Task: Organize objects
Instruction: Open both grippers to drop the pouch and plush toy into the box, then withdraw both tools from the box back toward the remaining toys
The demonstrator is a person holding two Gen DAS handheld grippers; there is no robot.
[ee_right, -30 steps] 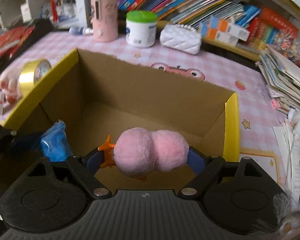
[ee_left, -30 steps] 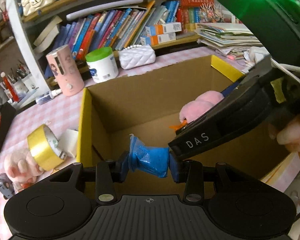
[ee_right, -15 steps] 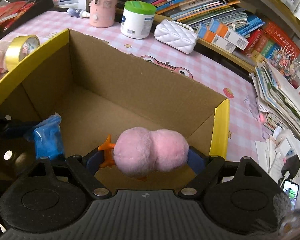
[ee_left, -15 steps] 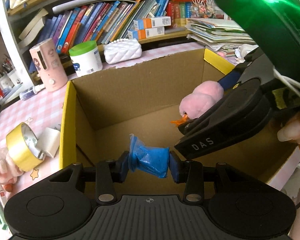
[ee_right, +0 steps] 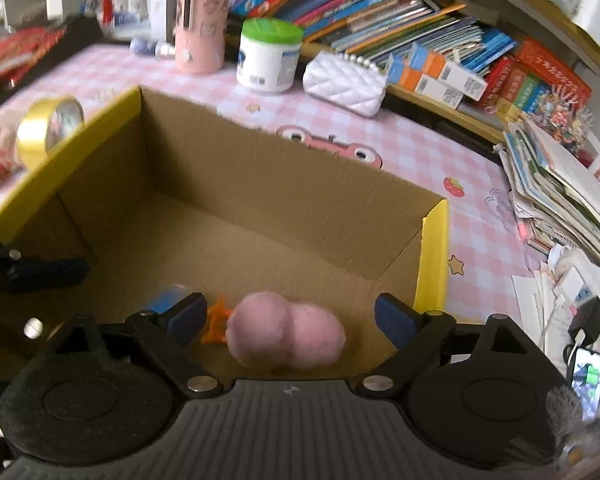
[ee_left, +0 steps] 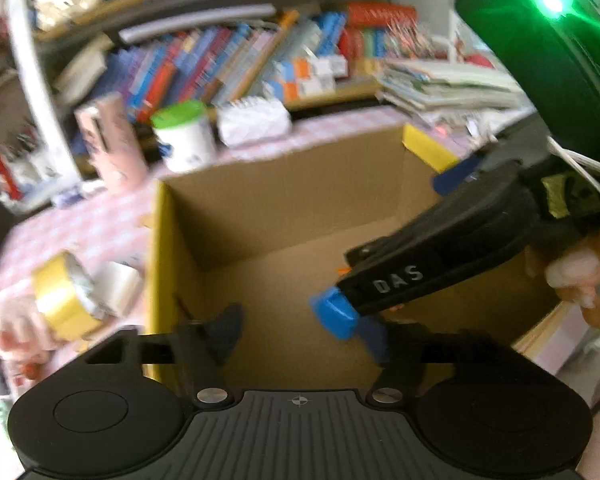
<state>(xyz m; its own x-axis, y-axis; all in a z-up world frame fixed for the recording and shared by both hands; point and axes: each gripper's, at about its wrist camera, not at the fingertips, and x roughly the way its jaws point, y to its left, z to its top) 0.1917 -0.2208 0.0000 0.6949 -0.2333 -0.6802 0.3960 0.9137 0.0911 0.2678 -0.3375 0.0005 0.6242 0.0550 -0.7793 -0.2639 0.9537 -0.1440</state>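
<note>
An open cardboard box (ee_left: 284,184) with yellow-taped flaps sits on the pink checked table; it also shows in the right wrist view (ee_right: 284,184). My left gripper (ee_left: 300,330) is open and empty above the box. A blue packet (ee_left: 334,316) lies loose in the box, partly under the right gripper's body. My right gripper (ee_right: 292,312) is open. The pink plush toy (ee_right: 286,338) with orange feet sits loose between its spread fingers, over the box floor. The blue packet (ee_right: 166,300) shows behind the right gripper's left finger.
A gold tape roll (ee_left: 62,300) and a clear tape roll (ee_left: 118,286) lie left of the box. A pink tumbler (ee_right: 200,24), a green-lidded jar (ee_right: 270,56) and a white quilted purse (ee_right: 344,82) stand behind it. Books and paper stacks (ee_right: 556,184) fill the back and right.
Both grippers have opened. The blue packet left the left gripper and dropped into the box. The pink plush toy came free of the right gripper's fingers.
</note>
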